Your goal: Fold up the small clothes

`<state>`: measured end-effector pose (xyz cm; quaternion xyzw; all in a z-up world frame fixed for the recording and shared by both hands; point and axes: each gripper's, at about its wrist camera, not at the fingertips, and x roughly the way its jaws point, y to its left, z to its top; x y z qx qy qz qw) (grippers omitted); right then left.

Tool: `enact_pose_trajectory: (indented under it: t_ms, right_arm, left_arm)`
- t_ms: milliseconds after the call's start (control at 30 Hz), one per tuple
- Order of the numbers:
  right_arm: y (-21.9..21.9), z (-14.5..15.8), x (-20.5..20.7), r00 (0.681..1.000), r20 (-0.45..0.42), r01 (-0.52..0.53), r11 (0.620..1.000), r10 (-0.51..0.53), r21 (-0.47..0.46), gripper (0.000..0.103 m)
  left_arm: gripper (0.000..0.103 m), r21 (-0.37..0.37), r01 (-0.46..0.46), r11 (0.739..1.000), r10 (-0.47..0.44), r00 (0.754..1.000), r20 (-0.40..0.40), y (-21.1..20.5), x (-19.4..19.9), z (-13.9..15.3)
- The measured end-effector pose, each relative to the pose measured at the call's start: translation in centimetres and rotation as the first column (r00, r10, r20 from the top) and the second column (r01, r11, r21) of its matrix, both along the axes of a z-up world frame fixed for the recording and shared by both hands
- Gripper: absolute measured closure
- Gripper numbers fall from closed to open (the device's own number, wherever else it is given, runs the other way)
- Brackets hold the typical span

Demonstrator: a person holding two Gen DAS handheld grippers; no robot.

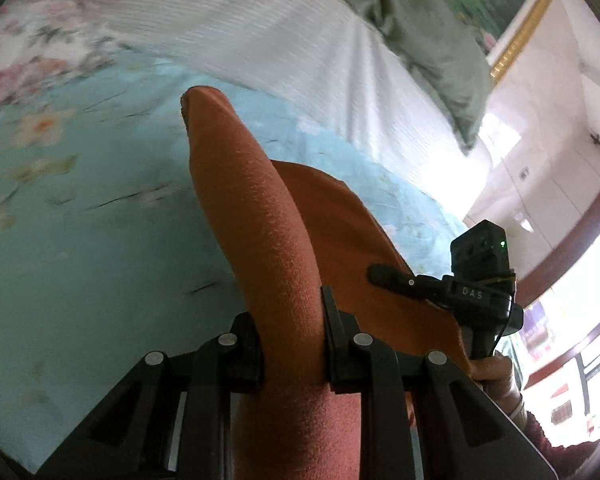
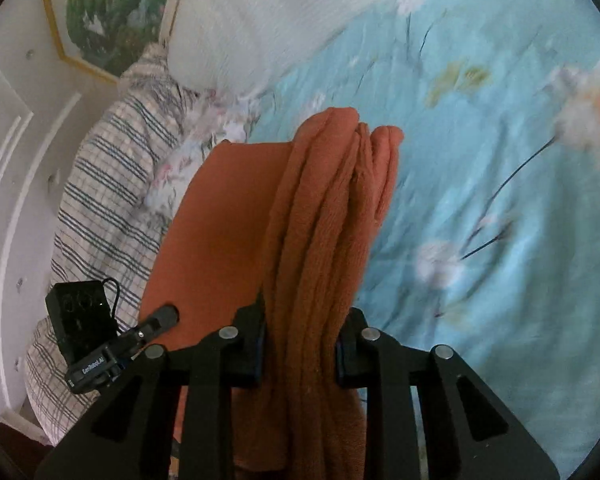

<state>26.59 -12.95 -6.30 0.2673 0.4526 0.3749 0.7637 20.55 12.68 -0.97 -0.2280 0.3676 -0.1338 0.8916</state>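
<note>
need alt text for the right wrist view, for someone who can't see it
The right hand-held gripper is shut on a bunched orange garment, held above a light blue floral bedsheet. The left hand-held gripper also reaches the garment at lower left, with a plaid pillow and a framed painting behind.

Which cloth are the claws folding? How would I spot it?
Find the bed's blue flowered sheet. Lifted over it is the orange cloth, pinched by the left claw and the right claw. It is plain rust-orange, unlike the checked pillow.

One orange garment (image 1: pixel 260 216), two tools (left (image 1: pixel 292 344), right (image 2: pixel 300 344)), one framed picture (image 1: pixel 512 12), one green pillow (image 1: pixel 432 52).
</note>
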Motion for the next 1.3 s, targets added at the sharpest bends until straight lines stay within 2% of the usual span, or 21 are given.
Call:
enact_pose_trajectory:
  t_ms: [100, 167, 200, 233, 267, 300, 367, 433, 500, 533, 600, 733, 767, 800, 867, 967, 1000, 1100, 1167, 1233, 1300]
  right_arm:
    - [1.3, -1.9, 0.0, 1.000, -0.025, -0.001, 0.997, -0.001, -0.081, 0.077]
    - [1.0, -2.9, -0.1, 0.999, -0.048, 0.015, 0.997, -0.019, -0.080, 0.074]
    - [0.7, -3.1, -0.2, 0.998, -0.058, 0.025, 0.997, -0.029, -0.072, 0.070]
    - [0.5, -3.0, -0.4, 0.998, -0.058, 0.032, 0.996, -0.037, -0.081, 0.066]
    - [0.2, -2.6, -0.6, 0.997, -0.048, 0.048, 0.993, -0.054, -0.110, 0.060]
    - [0.3, -2.1, -0.7, 0.997, -0.035, 0.062, 0.989, -0.068, -0.136, 0.057]
    - [-0.1, -1.0, -1.0, 0.994, 0.004, 0.109, 0.975, -0.110, -0.194, 0.046]
    - [-0.7, 0.6, -1.3, 0.982, 0.080, 0.185, 0.951, -0.170, -0.247, 0.046]
    - [-1.0, 2.1, -1.3, 0.971, 0.145, 0.224, 0.942, -0.192, -0.250, 0.046]
    - [-0.8, 2.6, -1.1, 0.972, 0.155, 0.212, 0.947, -0.178, -0.243, 0.047]
    - [0.4, 3.1, -0.3, 0.978, 0.160, 0.170, 0.952, -0.132, -0.255, 0.062]
    - [3.2, 2.0, 2.0, 0.990, 0.124, 0.114, 0.926, -0.073, -0.361, 0.069]
    - [3.5, 1.7, 2.4, 0.992, 0.109, 0.101, 0.923, -0.065, -0.371, 0.086]
    - [3.4, 1.6, 2.6, 0.993, 0.100, 0.091, 0.928, -0.058, -0.361, 0.086]
    - [2.7, 2.8, 1.9, 0.988, 0.141, 0.101, 0.947, -0.060, -0.305, 0.087]
    - [0.9, 4.3, 0.6, 0.975, 0.195, 0.153, 0.953, -0.103, -0.260, 0.087]
    - [0.5, 3.9, 0.7, 0.976, 0.190, 0.160, 0.950, -0.111, -0.268, 0.087]
    - [0.1, 0.8, 1.9, 0.984, 0.113, 0.167, 0.931, -0.137, -0.324, 0.087]
    - [0.1, -0.9, 2.5, 0.987, 0.074, 0.160, 0.937, -0.144, -0.310, 0.086]
    - [0.1, -1.1, 2.6, 0.985, 0.071, 0.171, 0.942, -0.157, -0.290, 0.084]
    - [0.5, -0.5, 2.4, 0.984, 0.088, 0.176, 0.929, -0.155, -0.326, 0.081]
  left_arm:
    - [0.081, -0.014, -0.062, 0.998, 0.061, 0.996, -0.061, 1.7, -0.9, -2.7]
    - [0.079, -0.007, -0.105, 0.994, 0.103, 0.989, -0.106, 2.5, -1.3, -4.8]
    - [0.074, -0.018, -0.114, 0.993, 0.111, 0.986, -0.124, 2.8, -1.3, -5.9]
    - [0.065, -0.033, -0.124, 0.992, 0.119, 0.984, -0.134, 3.2, -1.5, -6.5]
    - [0.060, -0.046, -0.140, 0.989, 0.132, 0.980, -0.147, 3.5, -1.6, -6.9]
    - [0.054, -0.047, -0.150, 0.987, 0.142, 0.978, -0.154, 3.8, -1.7, -6.9]
    - [0.053, -0.035, -0.161, 0.986, 0.154, 0.977, -0.148, 3.9, -1.9, -6.4]
    - [0.054, -0.012, -0.177, 0.984, 0.174, 0.977, -0.121, 3.8, -2.4, -5.8]
    - [0.054, 0.010, -0.194, 0.981, 0.194, 0.977, -0.084, 3.9, -3.2, -4.8]
    - [0.054, 0.016, -0.200, 0.980, 0.201, 0.978, -0.060, 3.9, -3.7, -4.2]
    - [0.056, 0.011, -0.193, 0.981, 0.193, 0.981, -0.020, 3.9, -4.8, -3.3]
    - [0.056, 0.017, -0.123, 0.992, 0.123, 0.992, 0.024, 2.7, -5.7, -2.2]
    - [0.056, 0.026, -0.117, 0.993, 0.116, 0.993, 0.026, 2.8, -5.8, -2.2]
    - [0.056, 0.043, -0.113, 0.993, 0.112, 0.993, 0.027, 2.4, -5.8, -2.2]
    - [0.056, 0.058, -0.102, 0.993, 0.101, 0.995, 0.025, 1.8, -5.4, -2.0]
    - [0.058, 0.031, -0.066, 0.997, 0.064, 0.996, 0.055, 1.9, -5.3, -1.4]
    - [0.058, 0.023, -0.048, 0.999, 0.047, 0.997, 0.061, 1.7, -5.3, -1.3]
    - [0.062, 0.079, -0.033, 0.996, 0.031, 0.999, 0.023, 0.6, -4.4, -2.3]
    - [0.066, 0.114, -0.035, 0.993, 0.037, 0.999, -0.007, 0.0, -3.8, -3.3]
    - [0.067, 0.118, -0.037, 0.992, 0.040, 0.999, -0.028, -0.1, -3.4, -4.3]
    - [0.068, 0.119, -0.040, 0.992, 0.044, 0.999, -0.031, -0.1, -3.4, -4.7]
